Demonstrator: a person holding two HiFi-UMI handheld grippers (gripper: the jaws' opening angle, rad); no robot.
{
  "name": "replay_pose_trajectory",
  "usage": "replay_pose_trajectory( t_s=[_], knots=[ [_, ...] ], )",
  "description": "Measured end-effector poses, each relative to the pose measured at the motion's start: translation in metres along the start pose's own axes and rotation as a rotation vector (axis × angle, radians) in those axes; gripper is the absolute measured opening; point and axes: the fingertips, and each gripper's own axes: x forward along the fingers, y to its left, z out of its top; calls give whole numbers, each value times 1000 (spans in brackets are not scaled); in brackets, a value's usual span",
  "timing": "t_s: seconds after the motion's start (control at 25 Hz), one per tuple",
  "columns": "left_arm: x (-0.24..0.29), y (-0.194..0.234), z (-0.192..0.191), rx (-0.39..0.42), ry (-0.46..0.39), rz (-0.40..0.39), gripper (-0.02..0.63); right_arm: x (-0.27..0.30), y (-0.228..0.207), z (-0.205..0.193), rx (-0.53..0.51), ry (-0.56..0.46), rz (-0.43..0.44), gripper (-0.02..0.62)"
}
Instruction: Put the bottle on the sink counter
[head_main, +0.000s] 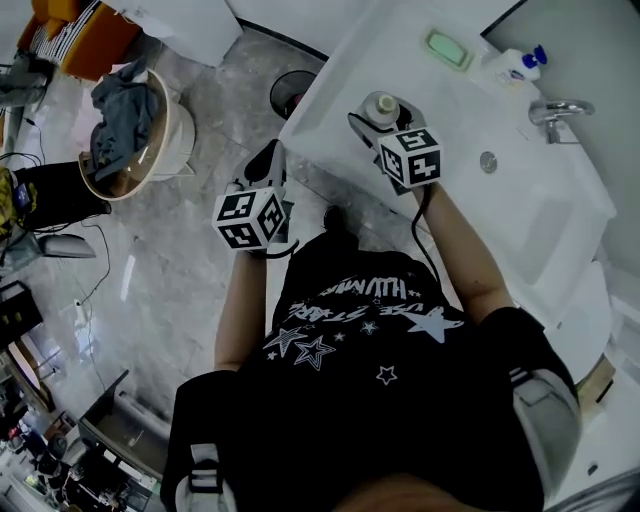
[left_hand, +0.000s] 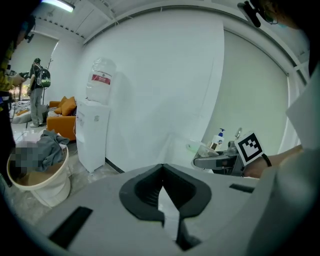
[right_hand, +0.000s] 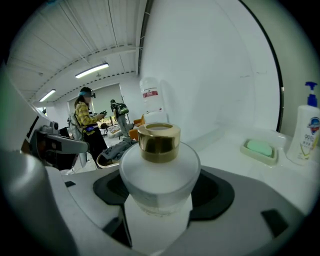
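1. The right gripper view shows the right claw (right_hand: 159, 196) clamped on the frosted bottle (right_hand: 159, 167), one jaw on each side of its body. The bottle stands upright and its gold cap (right_hand: 159, 142) is on.
2. Only the head view places it: the bottle is over the left end of the white sink table (head_main: 325, 95), near the front edge. Whether its base touches the table cannot be told.
3. The left gripper view shows the left claw (left_hand: 161, 172) with its dark jaws closed together, tip to tip. The head view puts it out over the floor, beside the table.
4. Containers on the table, toward the wall: a soap dish (right_hand: 259, 151) holding a green bar, and beside it a white pump bottle (right_hand: 302, 134) with a blue head.
5. The head view alone shows the faucet (head_main: 555, 110) and the basin (head_main: 530, 215).
6. On the floor stands a pale tub (head_main: 175, 130) with a grey cloth (head_main: 118, 112) heaped in it, hanging over the rim.
7. The left gripper view adds a water dispenser (left_hand: 92, 135) topped by a jug (left_hand: 100, 80).
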Motion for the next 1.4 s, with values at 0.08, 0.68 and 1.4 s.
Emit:
replay_pose_trajectory(
  t_s=[0.08, 0.68, 1.4],
  knots=[
    [8, 8, 2, -2, 10, -8, 7, 14, -2, 2, -10, 7, -9, 322],
    [40, 43, 5, -39, 35, -8, 7, 74, -19, 1, -70, 46, -51, 322],
    [46, 40, 2, -49, 48, -20, 7, 91, -16, -3, -127, 62, -50, 322]
  ],
)
